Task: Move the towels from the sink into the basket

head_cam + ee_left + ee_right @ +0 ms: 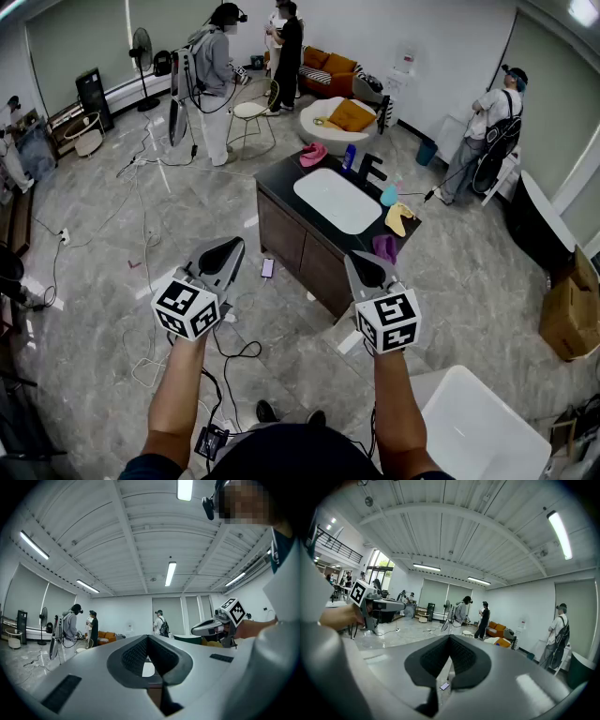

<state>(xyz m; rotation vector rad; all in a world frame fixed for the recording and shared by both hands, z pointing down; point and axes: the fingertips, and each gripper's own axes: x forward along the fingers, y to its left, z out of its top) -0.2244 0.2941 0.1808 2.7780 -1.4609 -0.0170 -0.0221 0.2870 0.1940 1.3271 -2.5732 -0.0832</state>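
While the left gripper and right gripper are both shut and empty, well short of the sink, the towels lie on the counter at its right. Recommended: step nearer, open the jaws early, and take one towel.

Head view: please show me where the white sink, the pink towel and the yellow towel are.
white sink [336, 201], head view, bare middle of the basin.
pink towel [312, 154], head view, middle of the cloth.
yellow towel [397, 217], head view, middle of the cloth.
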